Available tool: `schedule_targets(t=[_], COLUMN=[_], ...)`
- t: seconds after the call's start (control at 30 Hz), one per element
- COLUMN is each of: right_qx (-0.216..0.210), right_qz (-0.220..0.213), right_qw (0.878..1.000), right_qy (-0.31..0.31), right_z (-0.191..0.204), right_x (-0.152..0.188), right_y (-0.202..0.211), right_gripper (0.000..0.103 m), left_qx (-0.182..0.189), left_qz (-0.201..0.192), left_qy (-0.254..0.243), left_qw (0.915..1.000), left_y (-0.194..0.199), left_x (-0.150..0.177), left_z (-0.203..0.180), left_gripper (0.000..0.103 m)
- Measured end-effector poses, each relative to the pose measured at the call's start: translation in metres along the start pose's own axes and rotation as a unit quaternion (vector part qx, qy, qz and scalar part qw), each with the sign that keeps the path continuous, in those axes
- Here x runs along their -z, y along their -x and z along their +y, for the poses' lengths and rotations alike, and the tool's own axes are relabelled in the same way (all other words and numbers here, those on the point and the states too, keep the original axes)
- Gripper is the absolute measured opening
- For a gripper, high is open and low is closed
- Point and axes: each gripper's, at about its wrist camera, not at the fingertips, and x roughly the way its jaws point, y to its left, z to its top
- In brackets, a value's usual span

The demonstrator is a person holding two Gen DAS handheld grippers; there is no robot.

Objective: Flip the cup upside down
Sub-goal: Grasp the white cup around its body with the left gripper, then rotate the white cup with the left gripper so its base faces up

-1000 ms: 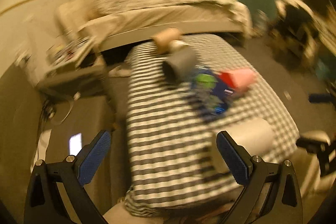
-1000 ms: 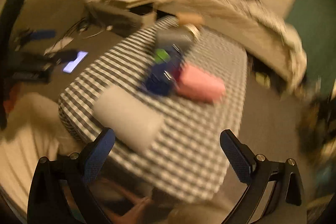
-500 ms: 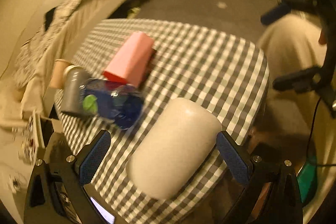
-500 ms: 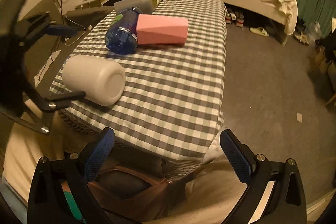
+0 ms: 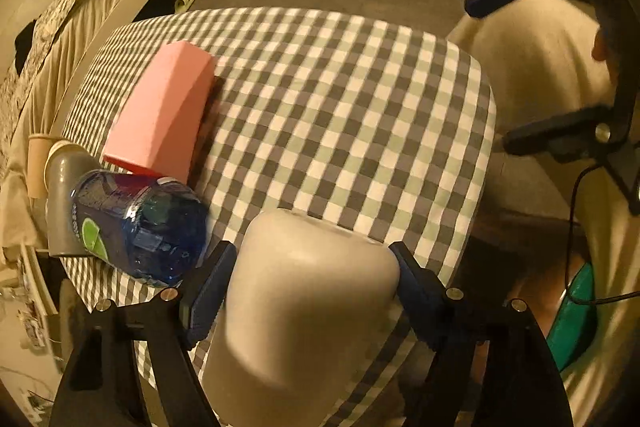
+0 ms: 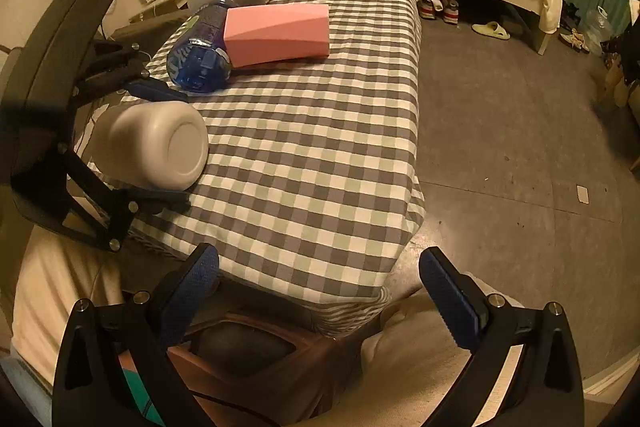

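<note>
At table edge, left claw (image 5: 308,291) clamps white cup (image 5: 304,311), mouth hidden; right claw (image 6: 320,301) apart.

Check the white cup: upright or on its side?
On its side: the white cup lies on the checked tablecloth, base facing the right wrist camera.

Left gripper (image 5: 310,287) jaws flank a matte white cup (image 5: 304,307) lying sideways; blue translucent bottle (image 5: 140,227) just outside left jaw, pink block (image 5: 160,115) beyond.
</note>
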Motion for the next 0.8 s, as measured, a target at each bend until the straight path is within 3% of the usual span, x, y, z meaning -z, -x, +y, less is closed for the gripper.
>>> schedule_targets(t=[0.13,0.23,0.37,0.53,0.63,0.77,0.8], right_qx=[0.0,0.0,0.003,0.008,0.012,0.011,0.01], right_qz=[-0.003,-0.006,-0.007,-0.007,-0.009,-0.007,-0.007], right_qw=[1.0,1.0,1.0,1.0,0.999,0.999,0.999], right_qy=[0.004,0.007,0.014,0.028,0.039,0.04,0.04], right_z=[0.003,0.007,0.013,0.025,0.031,0.037,0.038], right_x=[-0.003,-0.005,-0.006,-0.005,-0.004,-0.005,-0.005], right_y=[0.001,0.002,0.001,0.002,0.004,0.003,0.003], right_gripper=[0.101,0.101,0.101,0.101,0.101,0.101,0.101], left_qx=[0.001,-0.006,-0.022,-0.023,-0.052,-0.035,-0.034], left_qz=[-0.038,-0.087,-0.156,-0.198,-0.183,-0.185,-0.183], left_qy=[0.073,0.143,0.248,0.351,0.391,0.426,0.428], left_qw=[0.9966,0.9858,0.9558,0.915,0.9004,0.8848,0.8843], left_y=[0.014,0.029,0.042,0.047,0.043,0.037,0.035], left_x=[0.006,0.014,0.029,0.062,0.084,0.1,0.099], left_z=[0.025,0.043,0.06,0.067,0.066,0.067,0.065], left_gripper=[0.079,0.079,0.078,0.076,0.075,0.075,0.075])
